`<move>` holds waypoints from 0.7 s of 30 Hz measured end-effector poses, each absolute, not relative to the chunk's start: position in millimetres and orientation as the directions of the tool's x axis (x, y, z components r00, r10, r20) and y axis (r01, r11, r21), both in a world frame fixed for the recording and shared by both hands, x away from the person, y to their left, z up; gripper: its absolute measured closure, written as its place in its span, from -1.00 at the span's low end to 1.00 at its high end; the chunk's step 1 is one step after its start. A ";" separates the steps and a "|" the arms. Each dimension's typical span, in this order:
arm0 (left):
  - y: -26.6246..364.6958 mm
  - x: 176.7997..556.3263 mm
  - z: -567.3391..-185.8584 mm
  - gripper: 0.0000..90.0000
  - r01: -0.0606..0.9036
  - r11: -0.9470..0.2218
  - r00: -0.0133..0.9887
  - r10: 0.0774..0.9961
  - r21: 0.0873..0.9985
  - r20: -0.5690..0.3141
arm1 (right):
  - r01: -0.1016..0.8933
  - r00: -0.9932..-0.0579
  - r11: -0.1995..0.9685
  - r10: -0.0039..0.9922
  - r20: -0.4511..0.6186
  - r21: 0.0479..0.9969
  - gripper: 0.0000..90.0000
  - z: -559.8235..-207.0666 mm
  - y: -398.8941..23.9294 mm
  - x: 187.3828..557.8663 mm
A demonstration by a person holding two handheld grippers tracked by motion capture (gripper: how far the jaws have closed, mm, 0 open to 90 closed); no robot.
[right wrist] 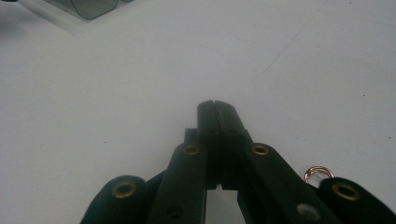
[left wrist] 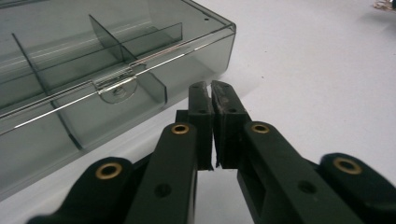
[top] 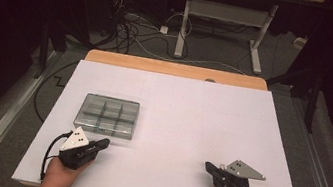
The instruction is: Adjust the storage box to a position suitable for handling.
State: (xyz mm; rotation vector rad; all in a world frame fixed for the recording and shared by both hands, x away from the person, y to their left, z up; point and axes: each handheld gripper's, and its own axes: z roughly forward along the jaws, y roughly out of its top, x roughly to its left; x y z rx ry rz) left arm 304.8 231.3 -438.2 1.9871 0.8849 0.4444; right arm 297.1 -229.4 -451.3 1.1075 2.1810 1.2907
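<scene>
White table surface (top: 189, 127), dark room behind. High view: smoky compartment box (top: 108, 115), lid shut, sitting left of centre; left gripper (top: 105, 142) resting just beside its near edge; right gripper (top: 207, 166) lying well apart on bare white. Left gripper view: jaws pressing together on nothing, box latch (left wrist: 115, 88) just beyond. Right gripper view: jaws meeting, holding nothing; box corner (right wrist: 91, 7) showing top left.

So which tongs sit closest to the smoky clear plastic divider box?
The left tongs, tips just off its near edge; the right tongs rest across the white table.
</scene>
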 end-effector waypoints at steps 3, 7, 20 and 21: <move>231.3 306.3 -437.6 0.95 0.429 -0.346 0.676 0.736 0.835 -0.042 | 0.436 -0.621 0.266 0.780 0.074 0.860 1.00 -451.4 -229.9 296.7; 234.0 306.2 -435.4 0.95 0.429 -0.352 0.680 0.732 0.832 -0.041 | 0.444 -0.626 0.259 0.774 0.090 0.858 1.00 -451.1 -230.5 296.3; 272.3 306.3 -424.9 0.95 0.448 -0.316 0.635 0.771 0.836 -0.049 | 0.443 -0.627 0.260 0.774 0.089 0.858 1.00 -451.5 -234.2 294.9; 275.2 306.4 -424.7 0.95 0.450 -0.311 0.630 0.775 0.837 -0.051 | 0.443 -0.626 0.260 0.775 0.088 0.858 1.00 -451.5 -234.5 294.8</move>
